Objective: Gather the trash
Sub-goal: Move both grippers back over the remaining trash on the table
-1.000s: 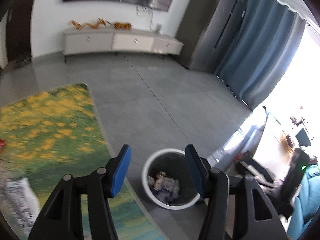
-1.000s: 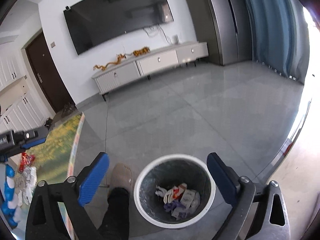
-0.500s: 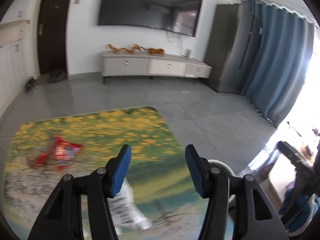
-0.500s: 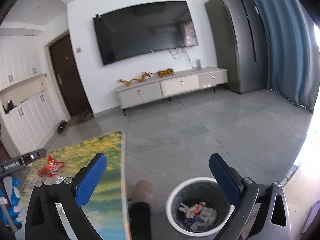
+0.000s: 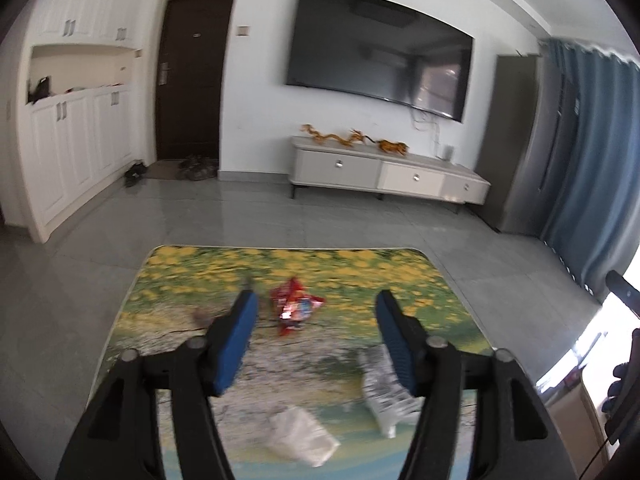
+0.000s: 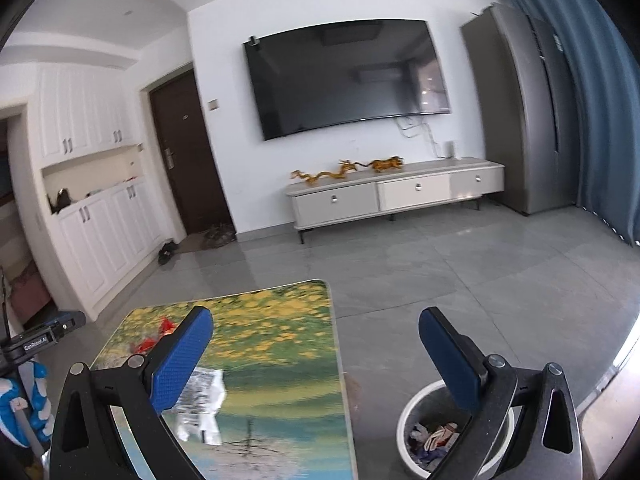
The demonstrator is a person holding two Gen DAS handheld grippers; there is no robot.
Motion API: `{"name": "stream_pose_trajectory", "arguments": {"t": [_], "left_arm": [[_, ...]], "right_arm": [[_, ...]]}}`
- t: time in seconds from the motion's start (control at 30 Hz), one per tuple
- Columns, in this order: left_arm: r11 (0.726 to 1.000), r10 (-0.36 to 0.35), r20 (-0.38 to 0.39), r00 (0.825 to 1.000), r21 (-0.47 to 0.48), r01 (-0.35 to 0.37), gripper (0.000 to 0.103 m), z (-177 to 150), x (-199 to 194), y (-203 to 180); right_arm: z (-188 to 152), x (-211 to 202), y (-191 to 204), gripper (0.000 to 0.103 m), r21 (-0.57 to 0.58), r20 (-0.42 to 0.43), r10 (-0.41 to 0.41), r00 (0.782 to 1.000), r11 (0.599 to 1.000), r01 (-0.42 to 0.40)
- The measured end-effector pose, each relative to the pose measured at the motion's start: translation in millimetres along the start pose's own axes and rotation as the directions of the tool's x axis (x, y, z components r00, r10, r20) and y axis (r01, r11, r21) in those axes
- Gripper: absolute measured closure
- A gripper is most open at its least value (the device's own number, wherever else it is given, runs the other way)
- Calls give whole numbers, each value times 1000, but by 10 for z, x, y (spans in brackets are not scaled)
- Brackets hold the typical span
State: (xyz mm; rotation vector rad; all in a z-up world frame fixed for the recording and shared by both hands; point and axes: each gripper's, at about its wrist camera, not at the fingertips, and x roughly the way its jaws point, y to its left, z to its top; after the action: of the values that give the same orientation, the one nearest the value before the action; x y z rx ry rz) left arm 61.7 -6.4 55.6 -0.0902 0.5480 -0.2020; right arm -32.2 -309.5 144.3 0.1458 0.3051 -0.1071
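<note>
My left gripper (image 5: 314, 330) is open and empty above the flower-print table (image 5: 224, 272). A red snack wrapper (image 5: 295, 307) lies on the table between its fingers, further off. A silver printed wrapper (image 5: 386, 394) lies near the right finger and a crumpled white plastic bag (image 5: 302, 436) lies nearer the front. My right gripper (image 6: 316, 356) is open and empty, over the table's right edge. The white-rimmed trash bin (image 6: 416, 420) holding trash stands on the floor behind its right finger. The silver wrapper (image 6: 202, 400) and red wrapper (image 6: 154, 338) show by its left finger.
A grey tiled floor (image 6: 460, 276) surrounds the table (image 6: 288, 360). A TV console (image 5: 384, 178) stands against the far wall under a TV. White cabinets (image 5: 68, 160) and a dark door are at the left, blue curtains (image 5: 592, 168) at the right. A person's foot (image 6: 354, 388) is beside the bin.
Both grippers swung left and up from over the bin toward the table. The wrappers on the table have come into view in front of the left gripper. Both grippers stay open.
</note>
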Motion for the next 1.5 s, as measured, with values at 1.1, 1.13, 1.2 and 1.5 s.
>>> {"name": "stream_pose_trajectory", "arguments": {"t": [1.1, 1.13, 1.2, 1.5], "left_arm": [[999, 29, -66, 997, -27, -31, 35, -633, -47, 1051], [999, 31, -69, 997, -20, -33, 35, -643, -48, 1028], [999, 32, -72, 997, -11, -33, 35, -663, -50, 1002], [1000, 25, -95, 995, 12, -24, 35, -721, -25, 910]], "right_arm": [[-276, 603, 1168, 0, -84, -208, 62, 976, 993, -81], [-294, 616, 1184, 0, -85, -214, 63, 975, 993, -83], [-319, 640, 1207, 0, -85, -226, 66, 972, 992, -88], [-408, 722, 1252, 0, -85, -268, 77, 960, 991, -104]]}}
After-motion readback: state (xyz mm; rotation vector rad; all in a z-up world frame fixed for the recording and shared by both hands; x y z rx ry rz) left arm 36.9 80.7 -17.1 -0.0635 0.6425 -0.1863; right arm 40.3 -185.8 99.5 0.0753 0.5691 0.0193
